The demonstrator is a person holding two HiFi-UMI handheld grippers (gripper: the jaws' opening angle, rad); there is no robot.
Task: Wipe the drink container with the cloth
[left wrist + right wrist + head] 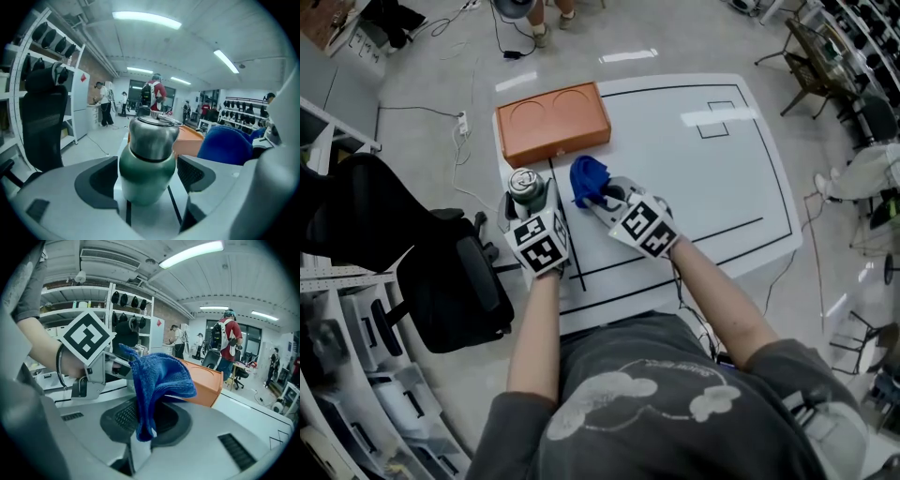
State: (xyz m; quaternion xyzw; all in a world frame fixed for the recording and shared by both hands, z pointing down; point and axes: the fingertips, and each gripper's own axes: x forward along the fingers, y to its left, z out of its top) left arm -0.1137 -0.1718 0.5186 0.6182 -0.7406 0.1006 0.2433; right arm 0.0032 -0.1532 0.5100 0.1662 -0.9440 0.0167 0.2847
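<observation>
bottle (pixel 526 185) lower body hidden behind left gripper (pixel 530 208) in head view; only the steel cap and green shoulder show, left of centre. cloth (pixel 588 178) pinched edge buried inside right gripper (pixel 605 199). count: 1 bottle, 1 cloth, 1 orange tray (pixel 553 122) with 2 round recesses, upper left. left jaws spread wide, pads on the bottle's smooth rounded body. right jaws nearly together on the blue terry cloth, bunched just right of the bottle, contact unclear
</observation>
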